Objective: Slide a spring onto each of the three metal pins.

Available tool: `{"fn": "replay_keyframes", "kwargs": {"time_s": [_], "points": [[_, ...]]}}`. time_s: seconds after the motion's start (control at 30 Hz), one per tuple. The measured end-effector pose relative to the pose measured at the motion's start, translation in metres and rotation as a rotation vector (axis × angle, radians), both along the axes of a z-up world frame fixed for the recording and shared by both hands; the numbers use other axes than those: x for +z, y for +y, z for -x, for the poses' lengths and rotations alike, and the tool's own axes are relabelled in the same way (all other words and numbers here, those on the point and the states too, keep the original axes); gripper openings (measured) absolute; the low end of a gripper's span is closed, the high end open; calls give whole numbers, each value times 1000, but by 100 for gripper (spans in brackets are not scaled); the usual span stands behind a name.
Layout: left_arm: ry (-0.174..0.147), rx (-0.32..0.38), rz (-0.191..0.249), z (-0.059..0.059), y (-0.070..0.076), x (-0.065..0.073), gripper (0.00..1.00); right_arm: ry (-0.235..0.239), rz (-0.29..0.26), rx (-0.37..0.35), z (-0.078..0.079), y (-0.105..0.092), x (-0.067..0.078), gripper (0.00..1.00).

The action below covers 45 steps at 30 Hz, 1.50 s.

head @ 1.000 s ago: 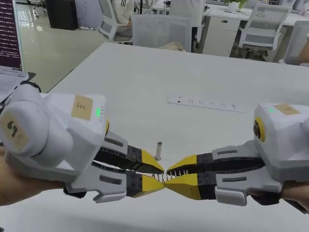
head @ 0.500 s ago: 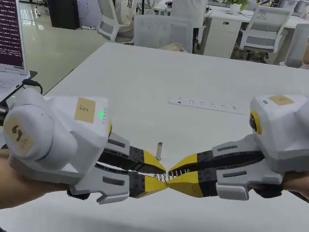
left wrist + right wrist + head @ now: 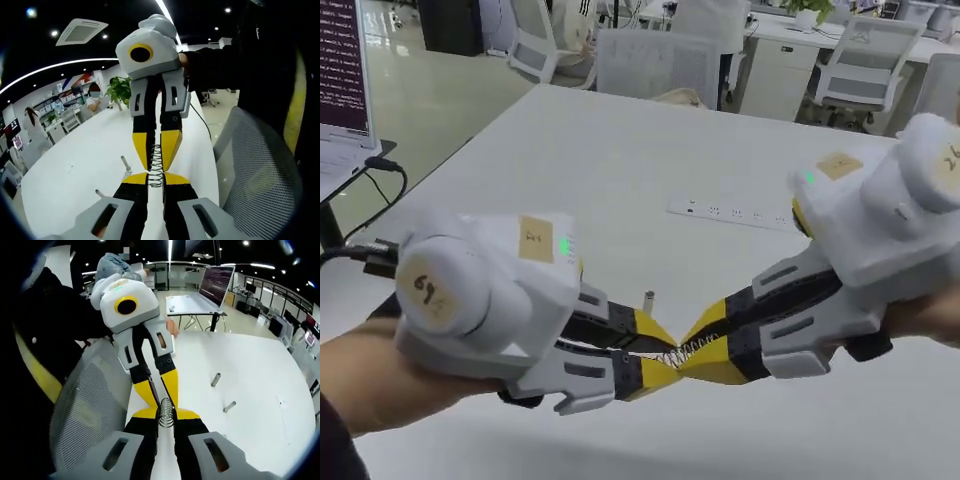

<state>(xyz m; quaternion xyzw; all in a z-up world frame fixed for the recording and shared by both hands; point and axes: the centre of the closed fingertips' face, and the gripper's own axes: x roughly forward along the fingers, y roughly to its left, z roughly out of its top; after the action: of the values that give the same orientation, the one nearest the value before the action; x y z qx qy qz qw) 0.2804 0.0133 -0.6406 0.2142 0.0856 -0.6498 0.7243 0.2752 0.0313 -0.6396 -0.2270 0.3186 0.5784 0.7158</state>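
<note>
Left gripper (image 3: pixel 156 180) and right gripper (image 3: pixel 166 416) meet tip to tip above the tabletop (image 3: pixel 620 160), toward its near edge. Both have their jaws almost closed, with only a thin gap, and the spring (image 3: pixel 156 162) sits in that gap. In the left gripper view the coil runs straight from the left gripper's yellow tips into the right gripper's tips, one end in each. In the right gripper view the spring appears end-on between the right gripper's fingers (image 3: pixel 186 414). Both seem to pinch it, though how firmly each one grips is hard to tell. The spring is off the tabletop and touches no pin. One metal pin (image 3: pixel 649 300) stands upright just behind the meeting tips in the head view. The right gripper view shows two pins (image 3: pixel 216 379) (image 3: pixel 229 406) on the tabletop off to the side, apart from each other, pose unclear through the fisheye. A power strip (image 3: pixel 735 212) lies further back toward the far edge.
</note>
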Motion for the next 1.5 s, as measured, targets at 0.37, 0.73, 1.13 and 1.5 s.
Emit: {"fn": "replay_keyframes", "kwargs": {"time_s": [0.37,0.73,1.13,1.5], "points": [[19,48,34,-10,-8,-14,3,22,185,38,-11,-7,-16,8],[24,87,68,-19,-14,-20,3,27,308,68,-18,-12,-22,8],[17,115,88,-27,-17,-22,2,29,400,101,-27,-14,-24,8],[45,125,95,-28,-15,-24,2,43,422,105,-28,-13,-25,8]]}}
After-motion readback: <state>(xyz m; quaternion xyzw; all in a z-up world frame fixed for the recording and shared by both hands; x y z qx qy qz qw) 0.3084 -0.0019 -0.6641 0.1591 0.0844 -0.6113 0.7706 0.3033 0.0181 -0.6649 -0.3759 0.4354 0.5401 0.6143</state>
